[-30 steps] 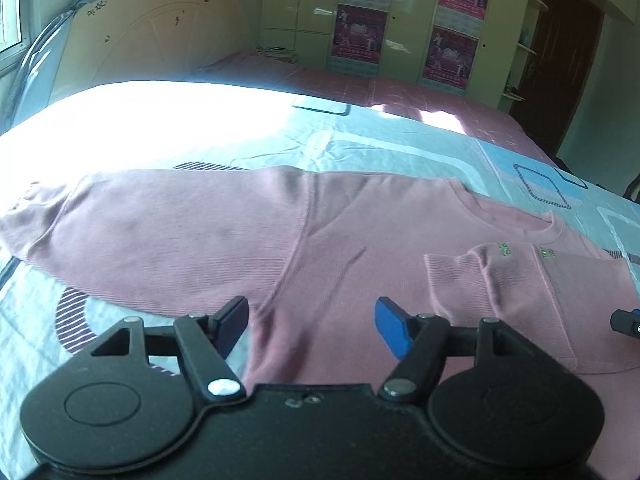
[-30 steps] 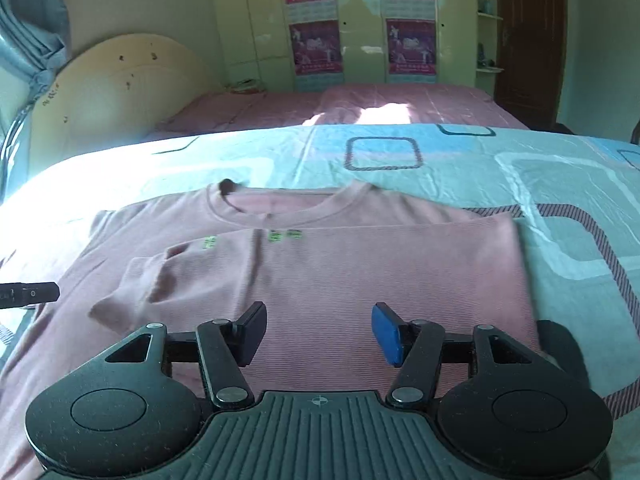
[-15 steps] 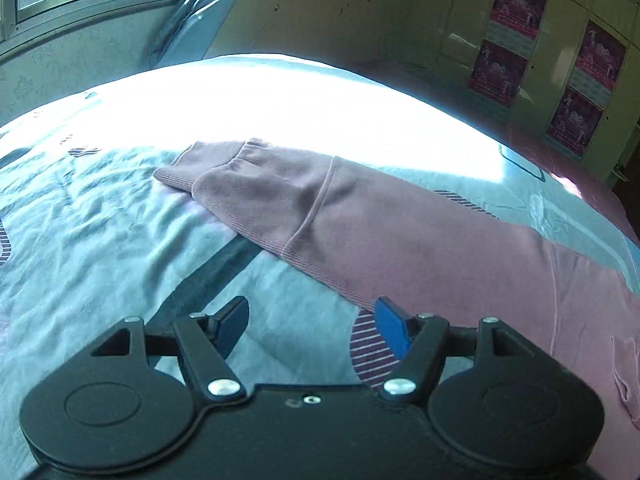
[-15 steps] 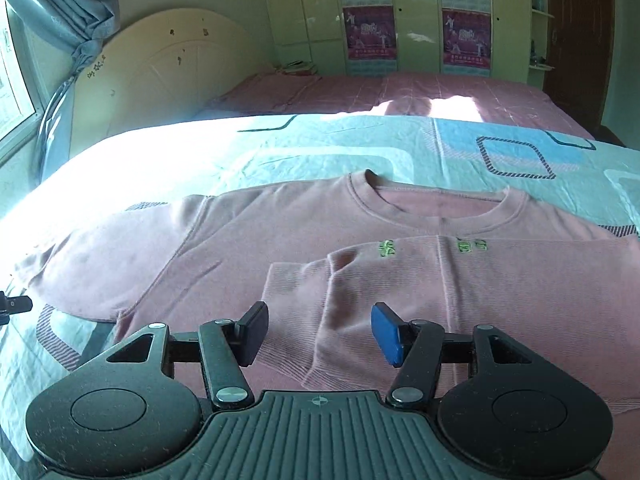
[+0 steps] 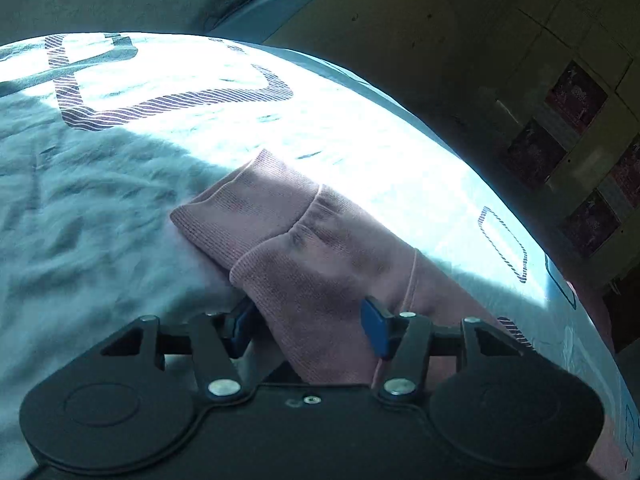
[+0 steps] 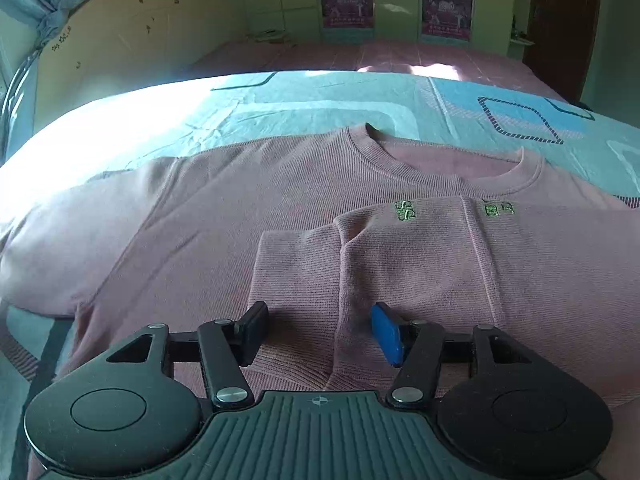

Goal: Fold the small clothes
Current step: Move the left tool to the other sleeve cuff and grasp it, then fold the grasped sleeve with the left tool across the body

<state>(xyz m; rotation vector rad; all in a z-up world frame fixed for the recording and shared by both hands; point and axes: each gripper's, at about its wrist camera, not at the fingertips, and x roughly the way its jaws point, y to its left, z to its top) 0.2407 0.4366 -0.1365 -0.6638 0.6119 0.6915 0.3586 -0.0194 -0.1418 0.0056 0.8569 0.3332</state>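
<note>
While the pink ribbed knit sweater (image 6: 304, 216) lies flat on the patterned blue bedsheet (image 6: 304, 100), the left gripper (image 5: 306, 322) straddles its sleeve cuff (image 5: 256, 216), jaws apart; the right gripper (image 6: 320, 330) is likewise spread above the folded sleeve (image 6: 360, 272).

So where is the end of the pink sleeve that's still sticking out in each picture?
Left wrist view: the sleeve cuff lies mid-picture, just beyond the open left gripper, on the bedsheet.
Right wrist view: that cuff is not clearly in it; the unfolded sleeve runs off the left edge. The cuff near the open right gripper is the other, folded sleeve.
Shared landmark: the curved cream headboard.
</note>
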